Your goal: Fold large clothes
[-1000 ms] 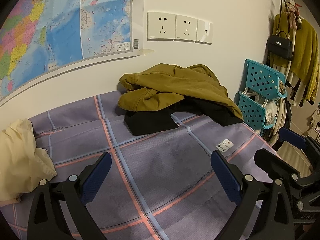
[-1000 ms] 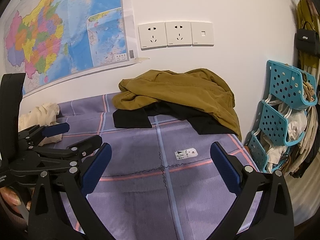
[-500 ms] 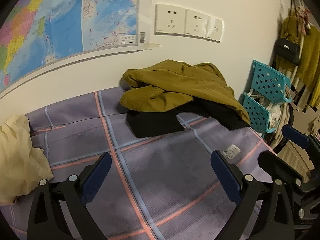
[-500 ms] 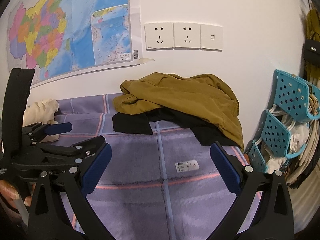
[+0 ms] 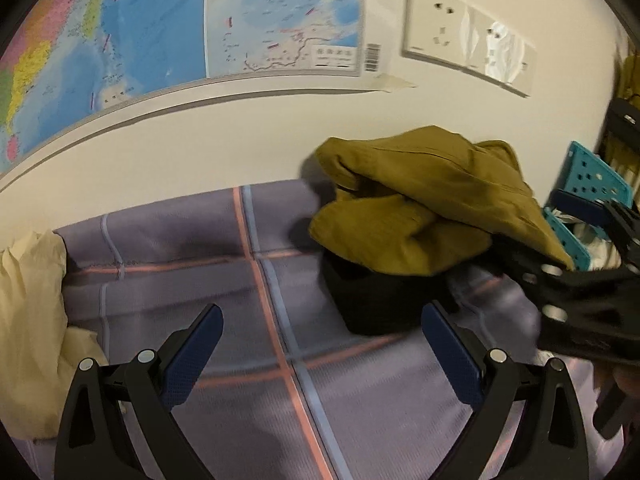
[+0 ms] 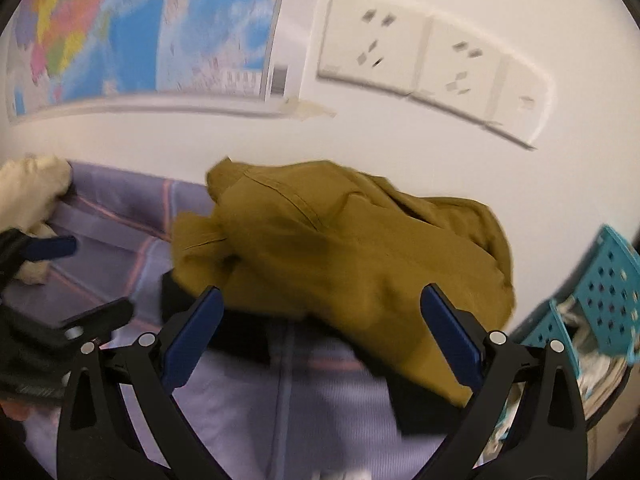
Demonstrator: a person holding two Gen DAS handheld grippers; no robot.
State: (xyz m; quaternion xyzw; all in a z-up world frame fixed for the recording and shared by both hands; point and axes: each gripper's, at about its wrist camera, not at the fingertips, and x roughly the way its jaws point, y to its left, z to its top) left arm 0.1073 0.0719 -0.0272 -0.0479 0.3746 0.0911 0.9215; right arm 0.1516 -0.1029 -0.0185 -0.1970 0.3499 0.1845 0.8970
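Observation:
A crumpled mustard-brown jacket (image 5: 420, 204) (image 6: 340, 248) lies in a heap against the wall on a purple checked bedsheet (image 5: 200, 280) (image 6: 248, 408). A black garment (image 5: 376, 300) (image 6: 240, 336) sticks out from under it. My left gripper (image 5: 320, 344) is open above the sheet, just left of the heap, nothing between its fingers. My right gripper (image 6: 320, 328) is open with its tips right at the near edge of the jacket. The right gripper's body also shows in the left wrist view, at the far right (image 5: 580, 292).
A cream cloth (image 5: 28, 320) (image 6: 28, 196) is bunched at the left of the bed. A world map (image 5: 160, 28) and wall sockets (image 5: 464, 36) are on the wall behind. Teal plastic baskets (image 6: 600, 300) stand at the right beside the bed.
Both grippers have moved forward toward the jacket heap, which now looms much larger. The right gripper has closed in on the jacket's edge. Both stay open.

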